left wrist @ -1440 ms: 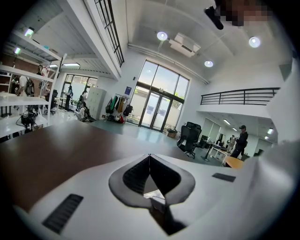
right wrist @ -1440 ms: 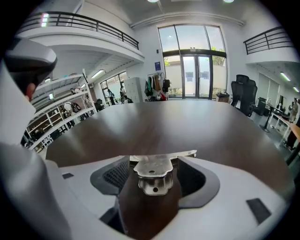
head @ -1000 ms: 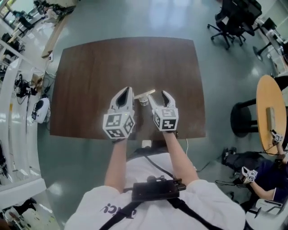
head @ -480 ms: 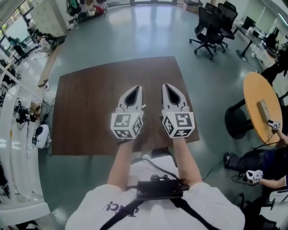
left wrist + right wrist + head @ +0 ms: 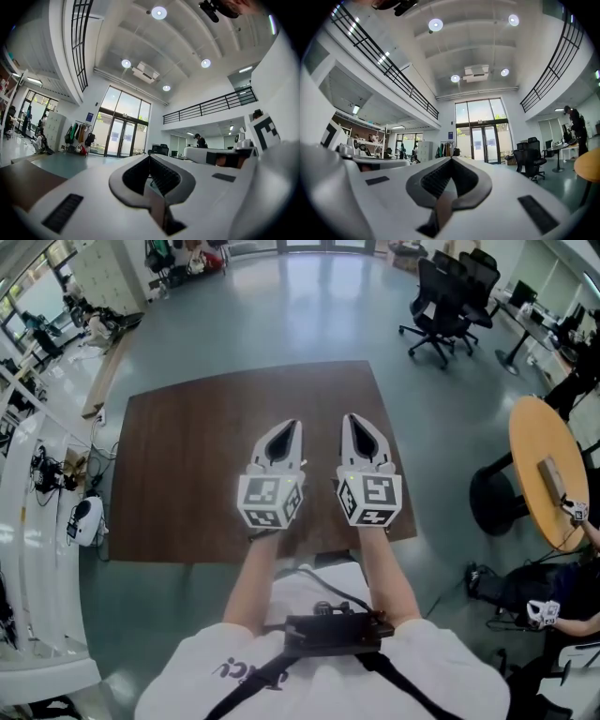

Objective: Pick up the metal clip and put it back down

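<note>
My left gripper (image 5: 287, 426) and right gripper (image 5: 354, 420) are held side by side above the dark wooden table (image 5: 187, 456), both pointing away from me. Each is shut, its two tips meeting with nothing between them. In the left gripper view the left gripper (image 5: 150, 157) points out into the hall toward glass doors and the ceiling; in the right gripper view the right gripper (image 5: 451, 158) does the same. The metal clip shows in none of the views; the grippers cover part of the tabletop where it might lie.
Black office chairs (image 5: 441, 292) stand beyond the table's far right corner. A round light-wood table (image 5: 544, 465) is at the right, with a seated person (image 5: 562, 601) below it. White shelving (image 5: 28, 521) runs along the left. Grey floor surrounds the table.
A second ago both grippers were low at the table and the right one stood open beside the metal clip. Both have since lifted and the right has shut empty. Little moved in the last half second.
</note>
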`<action>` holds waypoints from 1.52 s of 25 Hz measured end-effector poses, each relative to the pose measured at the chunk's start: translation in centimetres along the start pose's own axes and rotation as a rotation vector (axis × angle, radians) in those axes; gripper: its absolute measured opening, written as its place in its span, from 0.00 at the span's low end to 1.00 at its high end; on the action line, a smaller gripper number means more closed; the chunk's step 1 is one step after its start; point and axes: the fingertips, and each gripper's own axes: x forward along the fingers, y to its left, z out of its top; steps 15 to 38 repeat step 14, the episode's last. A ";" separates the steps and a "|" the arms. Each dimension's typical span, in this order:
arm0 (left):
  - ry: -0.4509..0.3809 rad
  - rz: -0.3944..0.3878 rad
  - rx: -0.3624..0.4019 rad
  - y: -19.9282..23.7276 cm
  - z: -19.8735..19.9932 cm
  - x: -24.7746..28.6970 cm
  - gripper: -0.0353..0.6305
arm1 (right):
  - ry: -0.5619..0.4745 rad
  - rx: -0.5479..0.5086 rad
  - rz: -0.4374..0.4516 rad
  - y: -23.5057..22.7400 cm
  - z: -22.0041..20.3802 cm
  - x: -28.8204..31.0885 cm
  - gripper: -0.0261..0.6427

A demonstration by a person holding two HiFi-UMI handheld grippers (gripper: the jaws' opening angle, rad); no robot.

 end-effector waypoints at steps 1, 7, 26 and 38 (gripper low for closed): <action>0.001 0.003 0.001 0.1 -0.1 0.1 0.07 | 0.001 -0.006 -0.004 0.0 0.0 0.1 0.05; 0.013 0.038 0.014 0.0 -1.8 0.2 0.07 | 0.061 -0.042 -0.035 -1.3 -2.1 0.6 0.05; 0.062 0.065 -0.028 1.5 -4.5 0.9 0.07 | 0.157 -0.087 0.004 0.9 -6.2 1.3 0.05; 0.062 0.065 -0.028 1.5 -4.5 0.9 0.07 | 0.157 -0.087 0.004 0.9 -6.2 1.3 0.05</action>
